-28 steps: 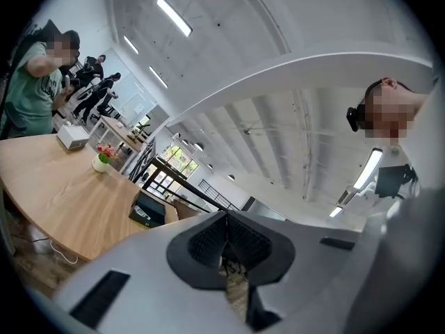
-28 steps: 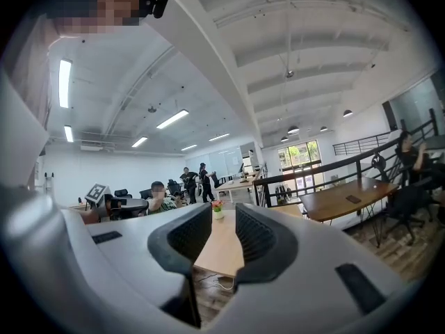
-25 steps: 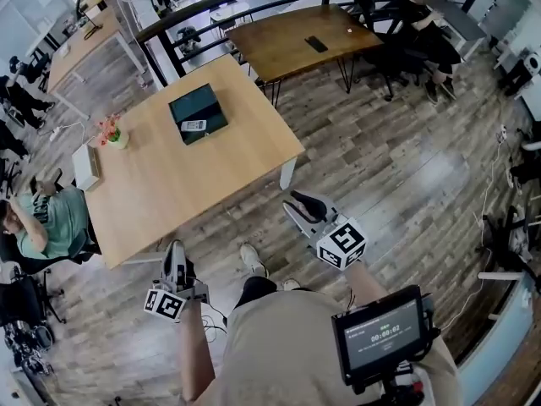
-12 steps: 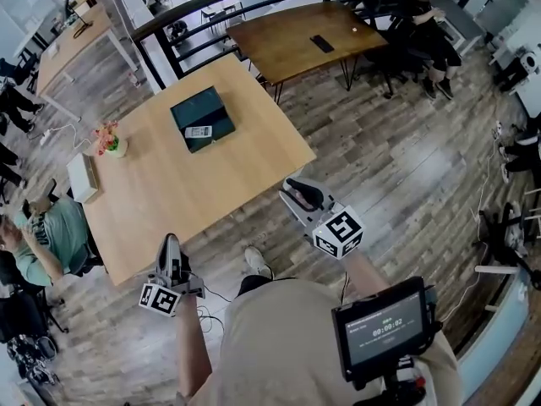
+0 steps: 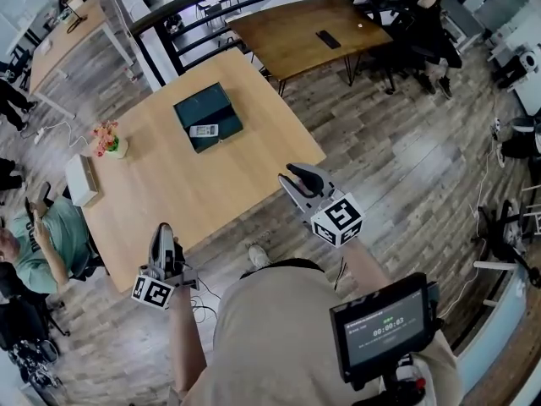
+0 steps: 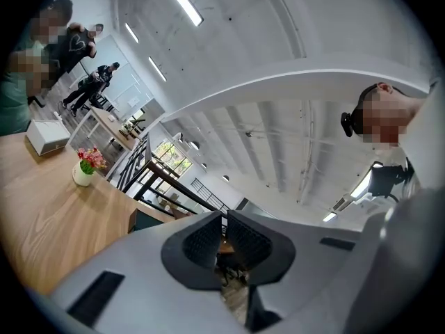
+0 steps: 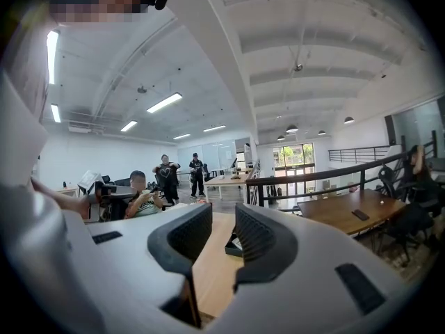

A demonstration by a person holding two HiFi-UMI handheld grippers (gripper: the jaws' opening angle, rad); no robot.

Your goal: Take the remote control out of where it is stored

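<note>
My left gripper (image 5: pixel 163 228), right gripper (image 5: pixel 292 175) clenched, empty. Remote (image 5: pixel 204 130) in box (image 5: pixel 221 111), well ahead: I judge light, rigid, slick; pinch across long edges.

Open-plan office, shared work floor.
Around me: a pale wooden table (image 5: pixel 169 193) and a darker table (image 5: pixel 287 49) on plank flooring (image 5: pixel 406 167), a seated person (image 5: pixel 51 244) at the table edge, a black railing (image 7: pixel 327 173), and strip lights (image 7: pixel 165 103) under a white ceiling.
</note>
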